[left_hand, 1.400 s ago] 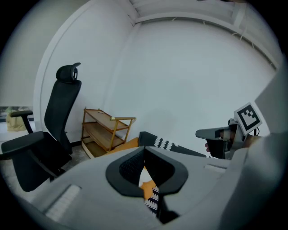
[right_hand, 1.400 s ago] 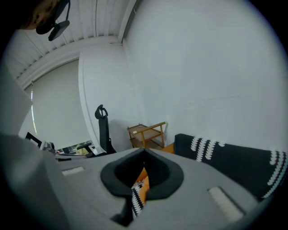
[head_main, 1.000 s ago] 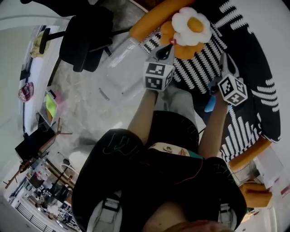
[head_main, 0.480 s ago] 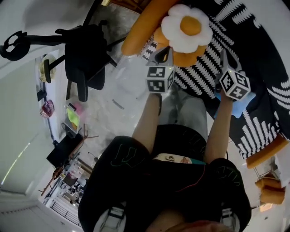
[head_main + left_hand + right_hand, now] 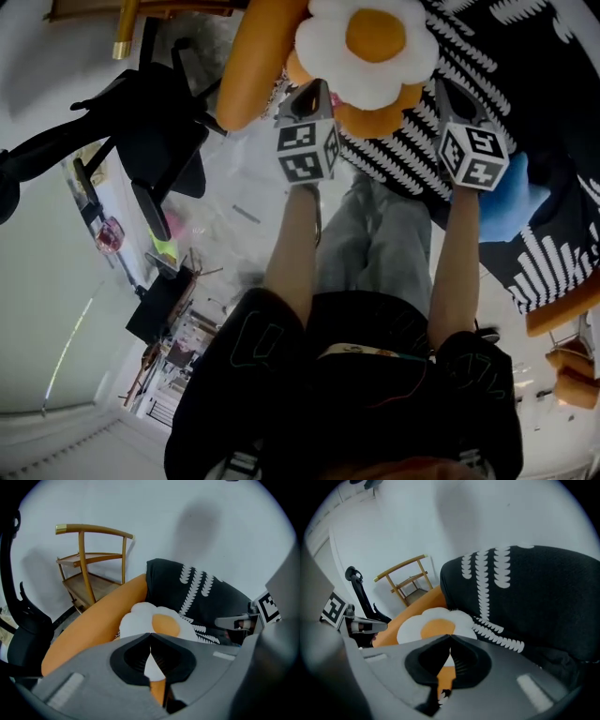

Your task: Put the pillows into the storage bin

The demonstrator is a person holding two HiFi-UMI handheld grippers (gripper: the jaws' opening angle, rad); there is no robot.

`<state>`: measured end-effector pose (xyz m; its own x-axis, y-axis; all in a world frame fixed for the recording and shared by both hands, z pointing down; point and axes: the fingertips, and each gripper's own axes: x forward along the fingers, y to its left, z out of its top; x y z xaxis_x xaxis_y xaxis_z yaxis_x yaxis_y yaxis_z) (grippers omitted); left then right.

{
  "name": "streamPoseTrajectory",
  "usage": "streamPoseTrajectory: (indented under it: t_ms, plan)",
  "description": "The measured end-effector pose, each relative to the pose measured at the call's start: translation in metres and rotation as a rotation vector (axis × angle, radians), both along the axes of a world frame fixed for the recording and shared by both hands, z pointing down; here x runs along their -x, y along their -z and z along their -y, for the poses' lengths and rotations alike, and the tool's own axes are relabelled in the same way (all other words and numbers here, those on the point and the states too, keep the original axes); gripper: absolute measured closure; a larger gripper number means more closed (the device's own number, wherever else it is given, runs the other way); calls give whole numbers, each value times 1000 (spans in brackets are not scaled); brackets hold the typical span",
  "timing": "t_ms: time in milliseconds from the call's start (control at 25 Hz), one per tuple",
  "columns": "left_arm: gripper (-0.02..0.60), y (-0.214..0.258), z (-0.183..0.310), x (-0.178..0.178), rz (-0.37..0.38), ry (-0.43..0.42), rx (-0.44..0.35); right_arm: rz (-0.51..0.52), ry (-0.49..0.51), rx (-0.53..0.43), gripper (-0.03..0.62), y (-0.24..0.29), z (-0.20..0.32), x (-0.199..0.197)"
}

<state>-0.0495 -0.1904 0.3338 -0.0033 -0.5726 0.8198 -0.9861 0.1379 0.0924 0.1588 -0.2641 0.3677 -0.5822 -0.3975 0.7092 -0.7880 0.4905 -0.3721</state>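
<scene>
A flower pillow (image 5: 370, 47), white petals round an orange centre with an orange layer beneath, sits at the top of the head view against the sofa's black-and-white throw (image 5: 525, 56). My left gripper (image 5: 314, 91) is shut on its left edge and my right gripper (image 5: 446, 91) is shut on its right edge. In the left gripper view the pillow (image 5: 159, 623) lies just past the closed left gripper (image 5: 150, 635), with white and orange fabric showing under the tips. The right gripper view shows the pillow (image 5: 433, 626) the same way beyond the right gripper (image 5: 450, 648). A clear storage bin (image 5: 251, 183) shows faintly on the floor.
A long orange bolster (image 5: 251, 56) runs along the sofa's left side. A black office chair (image 5: 155, 141) stands on the floor to the left. A wooden chair (image 5: 93, 569) stands against the wall. A blue thing (image 5: 511, 202) lies on the throw. The person's legs stand below the grippers.
The head view has swung, and the pillow now looks larger and higher in the picture. Both grippers have stayed shut at its two sides and moved up with it.
</scene>
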Motion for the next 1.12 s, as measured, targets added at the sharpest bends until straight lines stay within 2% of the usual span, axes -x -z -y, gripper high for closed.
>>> streamPoseTrajectory:
  t_ms: [120, 160, 240, 400, 480, 600, 800, 960, 1120]
  plan:
    - [571, -22, 13, 12, 15, -4, 5, -13, 18, 14, 585, -30, 5, 10]
    - [558, -29, 16, 13, 15, -7, 7, -12, 21, 30, 492, -41, 5, 12]
    - [422, -44, 21, 15, 11, -18, 11, -11, 21, 67, 433, -64, 7, 14]
    - [346, -72, 26, 19, 35, -33, 38, -36, 1, 96, 352, -101, 13, 15]
    - [341, -87, 24, 23, 46, -31, 69, -43, -17, 101, 319, -114, 15, 17]
    - [350, -109, 19, 26, 66, -25, 108, -26, -25, 115, 318, -125, 14, 23]
    - [382, -125, 14, 28, 90, 22, 72, 58, -40, 156, 319, -133, 11, 30]
    - [446, -127, 14, 27, 77, 30, 31, 82, -26, 120, 407, -126, 6, 39]
    - [510, -113, 6, 23, 60, 40, -25, -10, 38, 29, 500, -111, 1, 44]
